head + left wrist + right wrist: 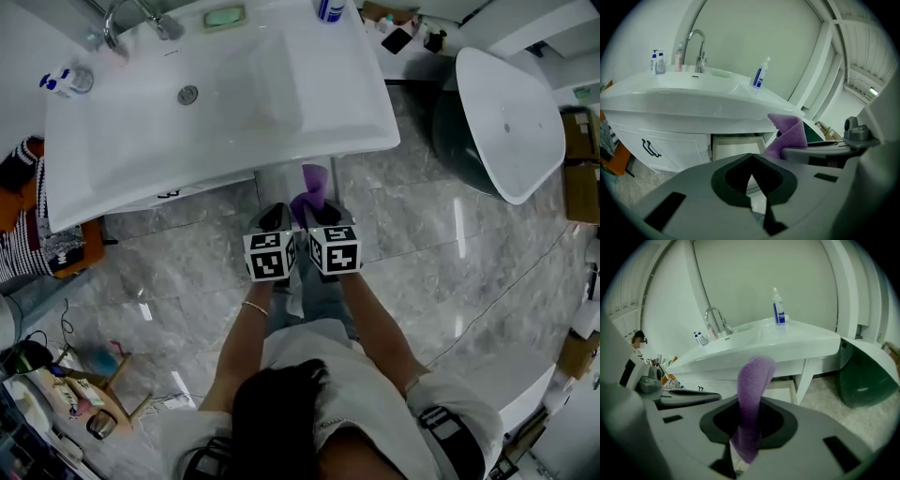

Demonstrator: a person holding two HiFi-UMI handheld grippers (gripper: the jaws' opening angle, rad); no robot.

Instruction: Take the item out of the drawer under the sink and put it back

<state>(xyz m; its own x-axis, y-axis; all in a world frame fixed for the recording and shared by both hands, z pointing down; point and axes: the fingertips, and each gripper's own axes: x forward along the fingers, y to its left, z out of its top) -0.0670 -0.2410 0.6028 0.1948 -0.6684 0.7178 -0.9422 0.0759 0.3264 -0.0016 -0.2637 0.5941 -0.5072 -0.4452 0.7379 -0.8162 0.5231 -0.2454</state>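
The right gripper (pixel 749 404) pinched the cloth (pixel 754 376), which stood upright from its jaws. Beside it, the left gripper (pixel 751 157) was pressed together, empty. The open drawer (pixel 737 144) lay straight ahead of both, under the sink (pixel 693 96).

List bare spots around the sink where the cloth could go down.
Free: right deck of the sink, between bottle and front edge; basin around the drain; open drawer looks bare. Crowded: back ledge with faucet and soap dish; small bottles at its left corner.
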